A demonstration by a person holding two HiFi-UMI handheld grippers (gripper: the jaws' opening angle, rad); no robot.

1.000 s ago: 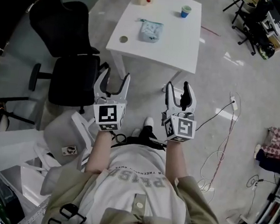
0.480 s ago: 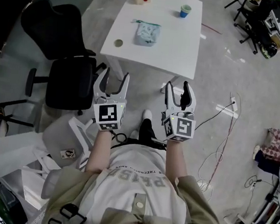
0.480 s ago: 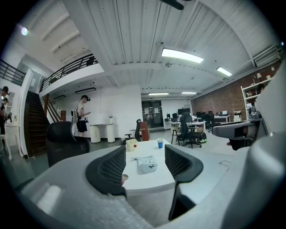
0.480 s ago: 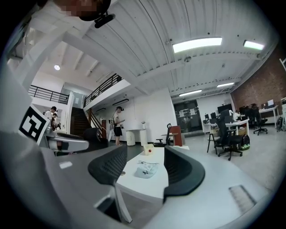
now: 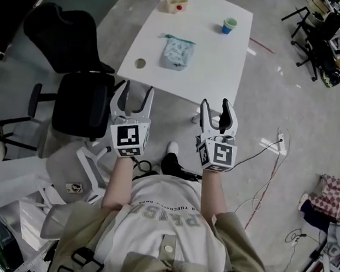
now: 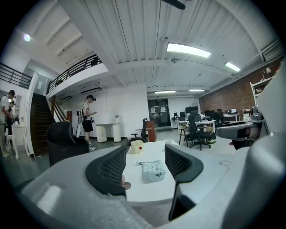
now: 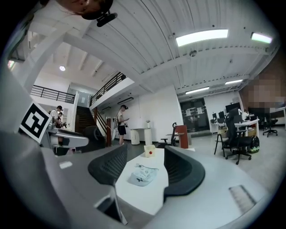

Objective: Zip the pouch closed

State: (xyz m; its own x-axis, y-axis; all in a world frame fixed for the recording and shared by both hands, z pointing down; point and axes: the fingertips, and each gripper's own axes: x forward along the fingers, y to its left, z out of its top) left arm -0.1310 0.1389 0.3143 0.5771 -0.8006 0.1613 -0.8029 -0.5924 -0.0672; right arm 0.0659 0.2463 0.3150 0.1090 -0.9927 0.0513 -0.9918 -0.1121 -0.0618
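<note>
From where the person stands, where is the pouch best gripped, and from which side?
Grip the pouch at its far zipper edge, probably from above: it lies flat on the table, and a tab sticks out at that edge's left end.

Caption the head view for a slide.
Left claw and right claw, both open, short of the table bearing the pouch.

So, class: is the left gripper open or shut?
Open. The left gripper has its jaws well apart, with nothing held between them.

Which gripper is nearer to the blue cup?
Right. The right gripper is in line with the blue cup, short of the table; the left gripper is equally short but well to the cup's left.
</note>
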